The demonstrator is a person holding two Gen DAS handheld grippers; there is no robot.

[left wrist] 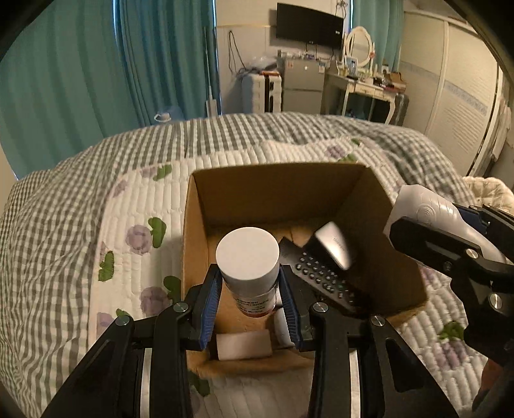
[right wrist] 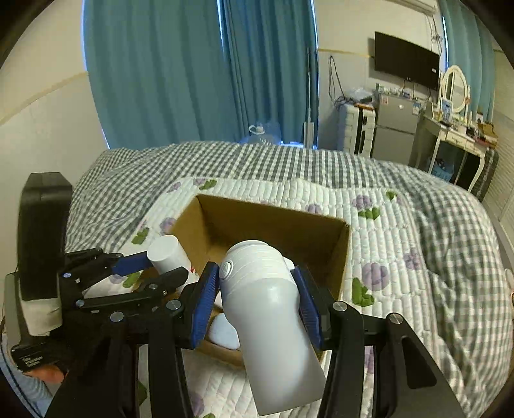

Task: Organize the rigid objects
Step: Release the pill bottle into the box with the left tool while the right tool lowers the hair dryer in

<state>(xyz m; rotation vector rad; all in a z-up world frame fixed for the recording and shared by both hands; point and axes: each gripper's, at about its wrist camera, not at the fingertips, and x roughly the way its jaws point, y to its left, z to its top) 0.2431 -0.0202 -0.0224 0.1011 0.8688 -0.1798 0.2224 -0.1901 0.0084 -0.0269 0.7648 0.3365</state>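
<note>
An open cardboard box [left wrist: 321,183] stands on the quilted bed. My left gripper [left wrist: 250,289] is shut on a white-capped bottle [left wrist: 247,257] and holds it over the box's near left part. A black remote [left wrist: 318,276], a silver device [left wrist: 334,247] and white items [left wrist: 244,345] lie in the box. My right gripper [right wrist: 257,289] is shut on a white hair dryer [right wrist: 266,308] above the box's [right wrist: 289,222] near right edge. The left gripper [right wrist: 151,270] with its bottle [right wrist: 167,254] shows at the left of the right wrist view. The hair dryer [left wrist: 427,205] shows at the right of the left wrist view.
The box sits on a white floral quilt [left wrist: 135,238] over a grey checked bedspread [left wrist: 225,135]. Teal curtains [left wrist: 96,64], a small fridge [left wrist: 302,83], a dressing table with mirror [left wrist: 359,80] and a wall TV [left wrist: 308,25] stand beyond the bed.
</note>
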